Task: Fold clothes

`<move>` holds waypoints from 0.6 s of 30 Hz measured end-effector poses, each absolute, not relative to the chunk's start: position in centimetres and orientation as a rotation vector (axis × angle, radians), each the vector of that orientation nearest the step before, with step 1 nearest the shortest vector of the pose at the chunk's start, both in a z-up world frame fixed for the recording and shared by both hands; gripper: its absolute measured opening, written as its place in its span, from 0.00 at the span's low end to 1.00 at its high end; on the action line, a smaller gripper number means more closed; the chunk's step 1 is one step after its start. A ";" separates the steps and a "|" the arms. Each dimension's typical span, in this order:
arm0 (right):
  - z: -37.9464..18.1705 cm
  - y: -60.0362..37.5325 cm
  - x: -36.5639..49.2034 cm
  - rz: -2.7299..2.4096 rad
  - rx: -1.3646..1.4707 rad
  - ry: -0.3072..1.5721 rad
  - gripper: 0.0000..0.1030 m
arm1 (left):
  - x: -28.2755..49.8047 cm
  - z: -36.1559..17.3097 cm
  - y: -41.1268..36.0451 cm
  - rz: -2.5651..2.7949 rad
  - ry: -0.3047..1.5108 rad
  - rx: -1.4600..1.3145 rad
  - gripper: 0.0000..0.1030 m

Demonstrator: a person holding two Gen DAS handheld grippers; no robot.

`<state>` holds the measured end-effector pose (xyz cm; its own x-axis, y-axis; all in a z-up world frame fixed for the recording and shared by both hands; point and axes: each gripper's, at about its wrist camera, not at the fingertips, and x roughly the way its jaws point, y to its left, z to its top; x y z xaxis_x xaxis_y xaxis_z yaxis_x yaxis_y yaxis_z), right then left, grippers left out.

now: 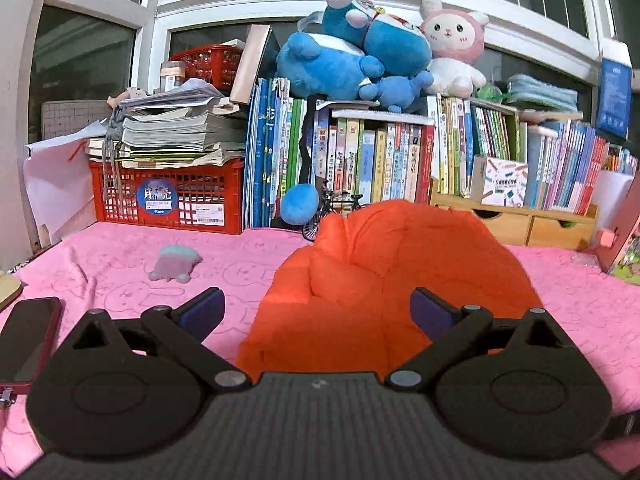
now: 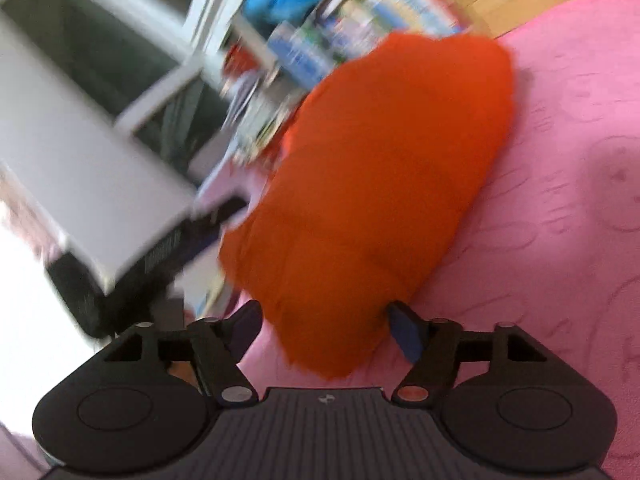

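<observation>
An orange garment lies bunched into a rounded heap on the pink blanket. My left gripper hovers at its near edge, jaws wide apart. The left pad stands over bare blanket and the right pad over the cloth, with nothing pinched. The right wrist view is tilted and blurred. There the same orange garment stretches away from my right gripper. Its near end lies between the spread fingers, and the pads do not press on it.
A dark phone lies at the near left and a small grey-blue plush further back. A red crate, rows of books, a model bicycle and wooden drawers line the back. A blurred dark box stands left of the garment.
</observation>
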<state>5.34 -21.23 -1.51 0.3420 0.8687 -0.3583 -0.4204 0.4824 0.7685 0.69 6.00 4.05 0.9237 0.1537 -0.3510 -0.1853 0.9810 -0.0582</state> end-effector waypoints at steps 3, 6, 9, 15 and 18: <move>-2.0 -22.5 6.7 0.821 0.741 0.815 0.77 | 1.8 2.9 5.4 0.197 0.370 -0.054 0.98; -1.8 -22.8 7.7 0.755 0.732 0.771 0.77 | 2.6 1.5 5.4 0.269 0.366 0.020 0.99; 0.2 -22.1 7.7 0.671 0.566 0.681 0.75 | 2.6 1.3 6.3 0.292 0.353 0.040 1.00; 5.0 -17.2 5.5 0.573 0.133 0.383 0.72 | 4.2 0.5 6.8 0.319 0.385 0.078 1.00; 5.8 -13.9 7.7 0.628 0.057 0.368 0.71 | 5.3 0.2 7.3 0.290 0.442 0.043 1.00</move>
